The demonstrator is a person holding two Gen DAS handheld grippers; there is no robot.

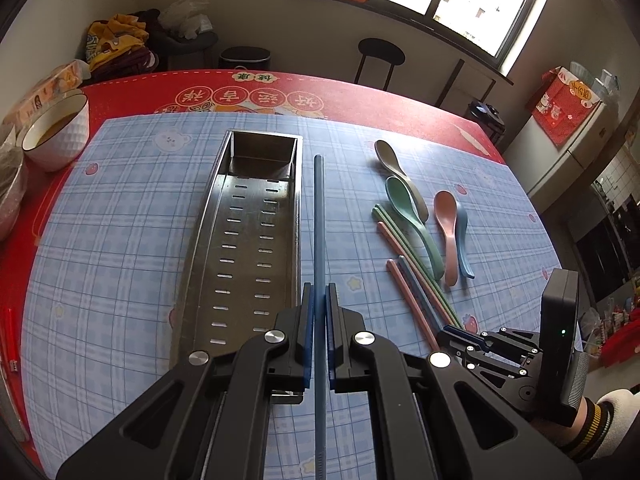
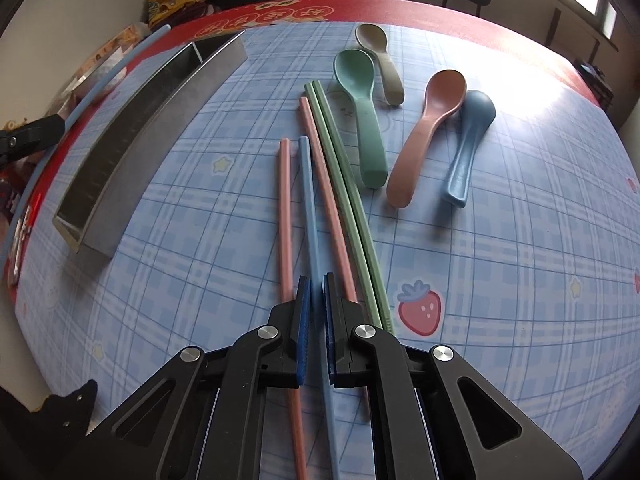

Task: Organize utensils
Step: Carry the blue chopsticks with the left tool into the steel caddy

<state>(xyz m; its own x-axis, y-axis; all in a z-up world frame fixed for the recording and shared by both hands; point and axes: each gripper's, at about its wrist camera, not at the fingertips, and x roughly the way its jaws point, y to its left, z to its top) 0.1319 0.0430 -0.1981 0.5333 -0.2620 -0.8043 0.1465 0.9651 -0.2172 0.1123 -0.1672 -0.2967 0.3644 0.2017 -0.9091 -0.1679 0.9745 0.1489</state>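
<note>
I have the left gripper (image 1: 319, 300) clamped tight on one blue chopstick (image 1: 319, 216), carried low and lengthwise beside the steel tray (image 1: 208, 240), just off its right wall, so I judge it can slide straight in along the tray's length. My right gripper (image 2: 316, 300) is pinched shut on the second blue chopstick (image 2: 308, 184) near its thick end, where it lies on the checked mat (image 2: 500, 260) between the pink chopsticks (image 2: 285, 208). The green chopsticks (image 2: 340, 176) and four spoons (image 2: 362, 120) wait loose on the mat.
</note>
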